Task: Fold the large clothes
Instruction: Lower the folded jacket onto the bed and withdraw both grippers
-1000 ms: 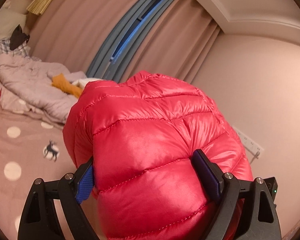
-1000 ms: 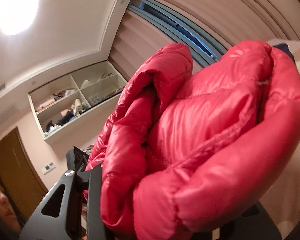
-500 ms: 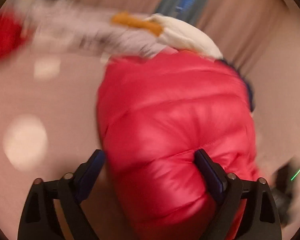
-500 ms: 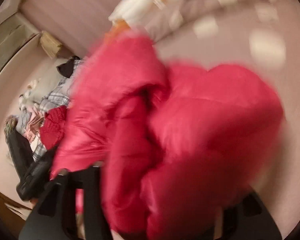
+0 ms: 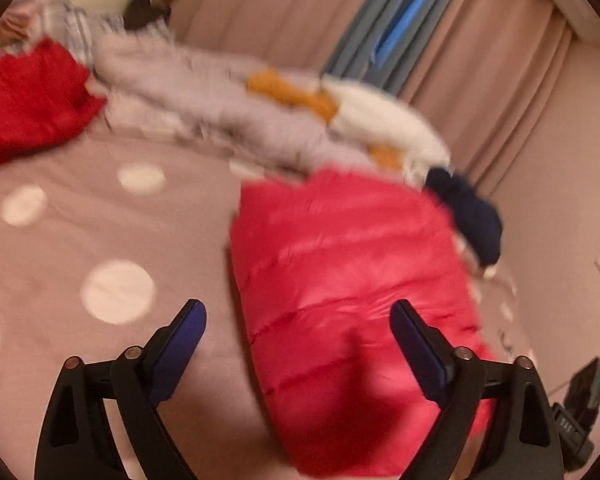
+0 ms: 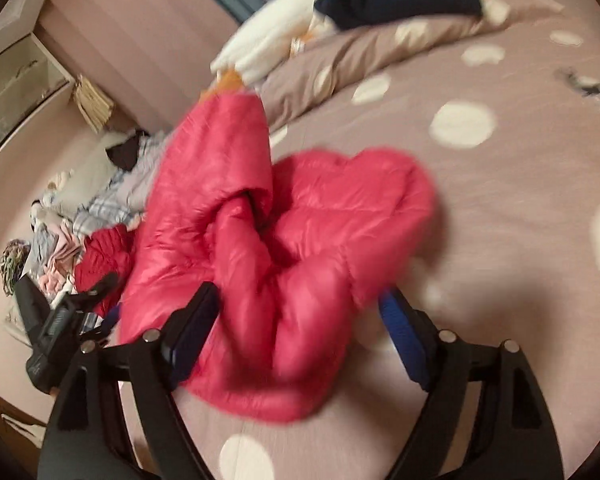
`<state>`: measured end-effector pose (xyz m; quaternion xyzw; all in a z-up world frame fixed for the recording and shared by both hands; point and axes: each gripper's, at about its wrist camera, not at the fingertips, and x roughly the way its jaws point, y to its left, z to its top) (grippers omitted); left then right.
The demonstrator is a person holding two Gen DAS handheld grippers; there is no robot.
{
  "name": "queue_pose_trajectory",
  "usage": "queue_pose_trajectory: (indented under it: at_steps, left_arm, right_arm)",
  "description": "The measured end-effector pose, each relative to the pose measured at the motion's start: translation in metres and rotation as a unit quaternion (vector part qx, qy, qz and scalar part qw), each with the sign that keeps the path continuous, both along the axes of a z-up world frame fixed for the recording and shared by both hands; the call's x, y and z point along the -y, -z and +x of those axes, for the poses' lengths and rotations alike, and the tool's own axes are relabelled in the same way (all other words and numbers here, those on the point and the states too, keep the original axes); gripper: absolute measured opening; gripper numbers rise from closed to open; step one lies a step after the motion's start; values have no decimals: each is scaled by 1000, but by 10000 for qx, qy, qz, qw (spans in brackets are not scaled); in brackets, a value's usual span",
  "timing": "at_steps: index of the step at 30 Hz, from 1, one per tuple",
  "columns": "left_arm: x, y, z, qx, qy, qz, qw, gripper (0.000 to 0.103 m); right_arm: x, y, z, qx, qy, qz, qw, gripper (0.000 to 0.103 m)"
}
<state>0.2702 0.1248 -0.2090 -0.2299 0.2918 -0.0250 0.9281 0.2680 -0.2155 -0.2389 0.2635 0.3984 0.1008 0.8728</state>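
Note:
A red puffer jacket (image 5: 340,260) lies bunched on the pink dotted bed cover (image 5: 80,240). My left gripper (image 5: 296,312) straddles its near end. The left pad (image 5: 184,332) stands clear of the fabric, the right pad (image 5: 416,340) is at the jacket's edge, and the jaws are closing slightly. In the right wrist view the jacket (image 6: 320,208) is a crumpled heap with a sleeve folded over it. My right gripper (image 6: 300,296) is opening around the near part of the heap. Its right pad (image 6: 404,336) is off the cloth.
A darker red garment (image 5: 24,100), a grey quilt (image 5: 204,92), white (image 5: 380,120), orange (image 5: 292,92) and navy (image 5: 468,212) clothes lie along the bed's far side by the curtain. More clothes are piled (image 6: 60,220) at the left in the right wrist view.
Both grippers swung down from holding the jacket up in the air. The jacket now rests on the bed. The pads that squeezed it have spread apart.

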Motion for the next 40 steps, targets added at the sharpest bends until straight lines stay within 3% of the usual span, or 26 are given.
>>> queue_pose_trajectory:
  at_steps: [2,6,10,13,15,16,17,20,24,31,40]
  left_arm:
    - [2,-31,-32,160,-292,305,9990,89]
    - [25,-83,-85,672,-137,998,9926,89]
    - [41,-111,-146,1224,-368,1546,9797,89]
    - [47,-125,-173,1340,-478,1807,9732,90]
    - [50,-130,-186,1322,-407,1833,9733,102]
    - [50,-132,-194,1370,-348,1811,9732,102]
    - [50,-134,-205,1439,-313,1748,9735,102]
    - [44,-137,-210,1465,-193,1373,9794,102]
    - [39,-140,-207,1177,43,1097,9870,102]
    - [51,-136,-210,1043,159,1551,9823,102]
    - [47,-129,-211,1014,24,1515,9832,102]
  right_arm:
    - [1,-35,-26,394,49,-265,9989,80]
    - [-10,-106,-78,1124,-185,-581,9918,80]
    - [-28,-166,-137,1650,-238,-1182,9789,80]
    - [-39,-184,-171,1822,-318,-1592,9698,82]
    - [-42,-189,-192,1917,-324,-1795,9644,91]
    - [-44,-192,-200,1997,-303,-1882,9611,101]
    - [-44,-194,-210,2103,-277,-1935,9579,103]
    - [-44,-199,-222,2158,-164,-1985,9559,103]
    - [-39,-204,-231,2078,-25,-2037,9567,103]
    - [-36,-208,-240,2023,74,-2109,9563,103]
    - [-43,-203,-242,1943,-71,-2177,9564,103]
